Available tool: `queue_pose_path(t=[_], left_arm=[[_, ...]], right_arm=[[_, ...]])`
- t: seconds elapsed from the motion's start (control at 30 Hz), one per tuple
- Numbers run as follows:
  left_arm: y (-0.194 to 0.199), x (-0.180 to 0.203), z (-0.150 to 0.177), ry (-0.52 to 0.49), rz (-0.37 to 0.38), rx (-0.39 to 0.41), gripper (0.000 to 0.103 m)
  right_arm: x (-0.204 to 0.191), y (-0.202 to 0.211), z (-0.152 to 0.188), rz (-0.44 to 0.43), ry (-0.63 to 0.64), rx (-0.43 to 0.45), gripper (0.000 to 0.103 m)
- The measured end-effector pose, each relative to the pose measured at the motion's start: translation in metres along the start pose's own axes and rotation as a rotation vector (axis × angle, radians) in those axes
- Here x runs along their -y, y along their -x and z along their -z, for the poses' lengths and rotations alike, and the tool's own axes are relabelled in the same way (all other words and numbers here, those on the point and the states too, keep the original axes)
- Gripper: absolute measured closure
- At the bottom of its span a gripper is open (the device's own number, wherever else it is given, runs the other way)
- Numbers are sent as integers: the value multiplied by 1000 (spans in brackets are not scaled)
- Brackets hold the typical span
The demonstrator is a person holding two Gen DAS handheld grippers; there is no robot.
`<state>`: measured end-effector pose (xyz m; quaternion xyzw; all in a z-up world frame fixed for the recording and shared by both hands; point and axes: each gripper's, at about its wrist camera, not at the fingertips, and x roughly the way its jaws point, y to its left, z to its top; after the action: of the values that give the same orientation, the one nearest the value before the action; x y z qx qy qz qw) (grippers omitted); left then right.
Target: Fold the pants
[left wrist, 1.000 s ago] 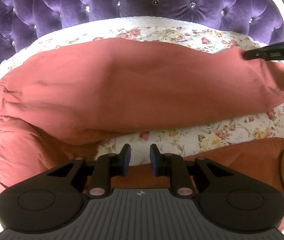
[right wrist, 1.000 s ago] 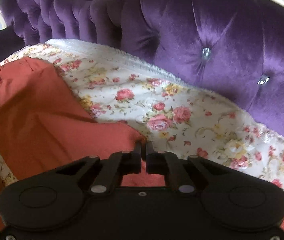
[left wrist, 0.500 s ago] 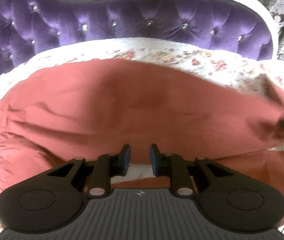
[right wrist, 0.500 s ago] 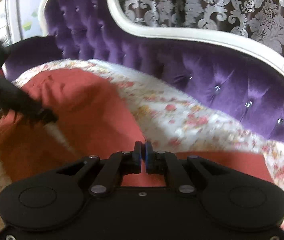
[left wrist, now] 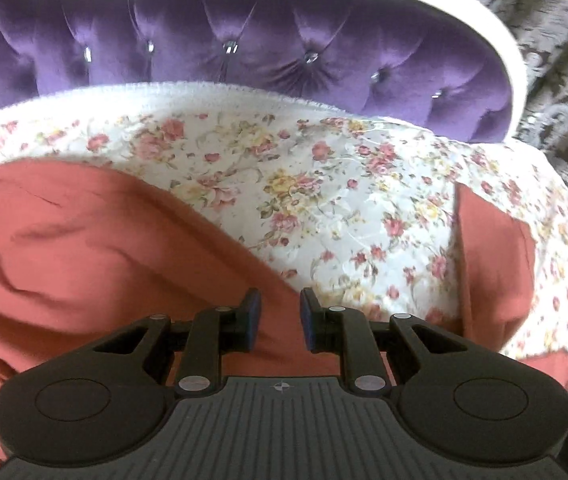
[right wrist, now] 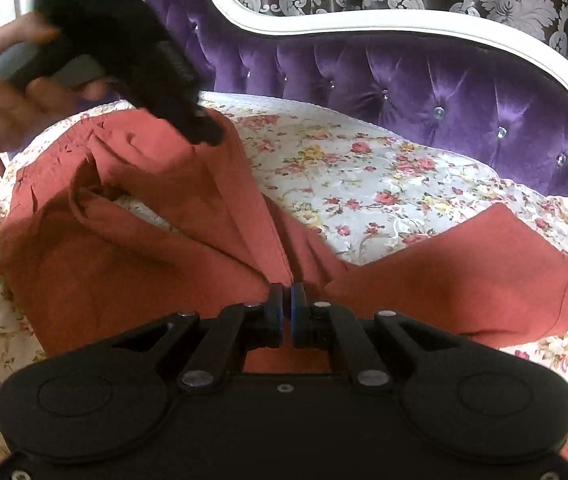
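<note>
Right wrist view: right claw, pads nearly together, pinching a fold of the rust-red pants between its fingertips; fabric rises from the pinch in pleats to the upper left, where the left claw, blurred, meets the cloth at its raised edge; a hand grips that tool. One pant leg spreads to the right of the claw over the floral bedspread. Purple tufted headboard with white frame stands beyond. Left wrist view: left claw, blue-padded fingers parted with a clear gap, nothing between them; pants lie beneath and left of it, a leg end to the right, floral bedspread ahead.
</note>
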<state>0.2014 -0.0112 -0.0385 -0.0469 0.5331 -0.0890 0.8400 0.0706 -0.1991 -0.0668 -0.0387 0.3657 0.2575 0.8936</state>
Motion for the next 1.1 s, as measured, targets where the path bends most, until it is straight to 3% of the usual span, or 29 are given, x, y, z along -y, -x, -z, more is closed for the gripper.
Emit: queue_pose_path(t=[0.17,0.33,0.53,0.8,0.87,0.93,1.1], left_arm=[[-19,2,-15,58,-9,-42,82],[-38,5,-22,50,-46,-94,82],[-46,-1,-13,39,-116,-135,82],[-62,-6,-12,79,-124,-177,81],[-67,-1,-11,49,-146,-164,82],[-64,2,-10,45,-161,-131,98],[-16,2,1,35,-145,4,101]], right_arm=[[1,-1,1,-5,-4,5,94],[-1,-6,6,-5,14,-8,94],[5,-9,10,-22,-7,-8,94],[6,-11,11,-27,-9,-8,94],[6,-11,10,-22,-6,-8,94],[3,-10,9,-14,3,-5,94],[2,0,2,14,-9,34,94]])
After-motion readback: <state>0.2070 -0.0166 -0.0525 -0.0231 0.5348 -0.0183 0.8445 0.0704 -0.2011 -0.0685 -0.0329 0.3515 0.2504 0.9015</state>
